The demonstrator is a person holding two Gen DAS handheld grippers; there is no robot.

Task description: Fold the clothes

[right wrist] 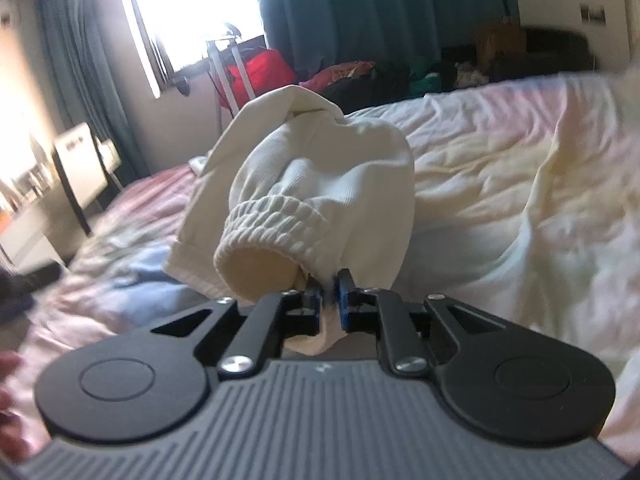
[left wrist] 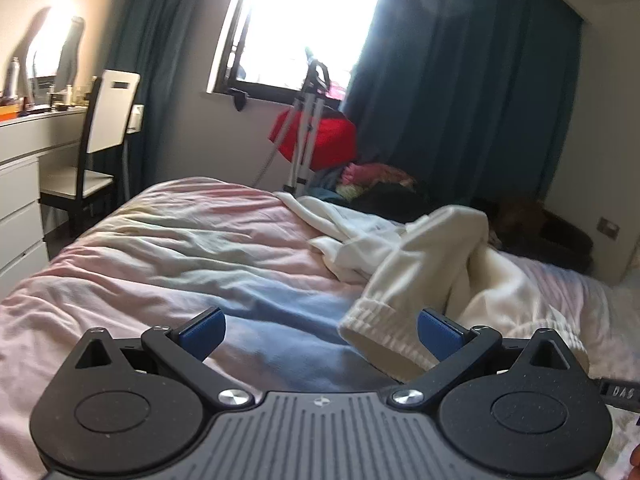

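Bed point(left wrist: 168, 240) with a pink and blue cover, seen from both wrist cameras. We hold the left gripper point(left wrist: 320, 330) over the cover, jaws spread wide with nothing between them. A cream sweatshirt point(left wrist: 436, 256) lies crumpled on the right side of the bed. We grip its ribbed cuff point(right wrist: 276, 220) in the right gripper point(right wrist: 329, 300), jaws clamped on the fabric, sleeve lifted. Far behind, a chair point(left wrist: 102, 140) stands by the window point(left wrist: 304, 24).
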